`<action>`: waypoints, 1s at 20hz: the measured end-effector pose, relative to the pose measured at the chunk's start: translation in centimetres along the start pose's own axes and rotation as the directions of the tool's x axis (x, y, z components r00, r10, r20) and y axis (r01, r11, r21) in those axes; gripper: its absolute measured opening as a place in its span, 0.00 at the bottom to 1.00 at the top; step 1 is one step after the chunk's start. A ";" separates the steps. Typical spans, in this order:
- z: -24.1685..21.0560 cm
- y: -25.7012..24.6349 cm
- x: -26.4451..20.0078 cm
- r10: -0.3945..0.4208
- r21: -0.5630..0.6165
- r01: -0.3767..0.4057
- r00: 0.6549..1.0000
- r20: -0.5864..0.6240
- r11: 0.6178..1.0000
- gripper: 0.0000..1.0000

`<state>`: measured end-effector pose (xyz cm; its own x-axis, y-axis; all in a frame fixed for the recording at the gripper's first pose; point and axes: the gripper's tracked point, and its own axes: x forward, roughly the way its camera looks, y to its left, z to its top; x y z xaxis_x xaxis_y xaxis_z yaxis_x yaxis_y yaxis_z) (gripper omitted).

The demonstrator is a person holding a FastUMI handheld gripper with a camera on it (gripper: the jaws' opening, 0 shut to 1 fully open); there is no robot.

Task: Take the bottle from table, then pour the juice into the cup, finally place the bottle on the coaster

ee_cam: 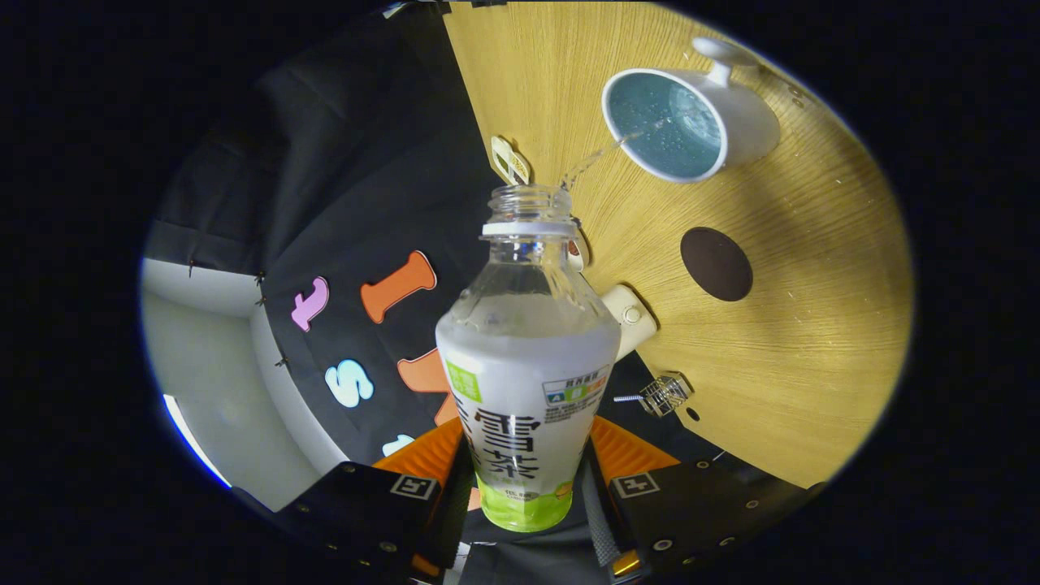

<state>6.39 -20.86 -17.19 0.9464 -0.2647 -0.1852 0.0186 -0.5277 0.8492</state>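
Item: clear plastic juice bottle (528, 357), uncapped, labelled, held between the jaws of the gripper (528, 479), which are clenched on its lower body from both sides; bottle tipped so that its open neck points toward the cup. Contents: pale liquid filling the body up to the shoulder, a thin stream (597, 154) leaving the mouth and landing inside the cup. Item: white mug-style cup (691, 122) with a blue interior, on the wooden table (812, 309) beyond the bottle's mouth, handle turned away. Item: dark round coaster (716, 263), bare, on the table near the cup. Step in hand, as judged: pouring. Handling notes: hold the tilt steady so the stream stays thin and inside the rim; keep the grip firm on the label, as the bottle looks soft; right the bottle gradually before carrying it over to the coaster
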 end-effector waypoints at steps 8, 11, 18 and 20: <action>0.1 -0.1 0.2 0.009 -0.013 -0.009 1.000 0.000 1.000 0.64; -0.3 -0.3 0.3 -0.002 -0.051 0.002 1.000 -0.011 0.999 0.63; -2.1 -1.4 0.8 -0.017 -0.287 0.003 0.999 -0.049 0.958 0.63; -2.5 -1.3 0.6 -0.035 -0.411 0.009 0.998 -0.056 0.912 0.63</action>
<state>7.77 -18.31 -17.13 0.9617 -0.2009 -0.1866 0.1577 -0.1516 0.9758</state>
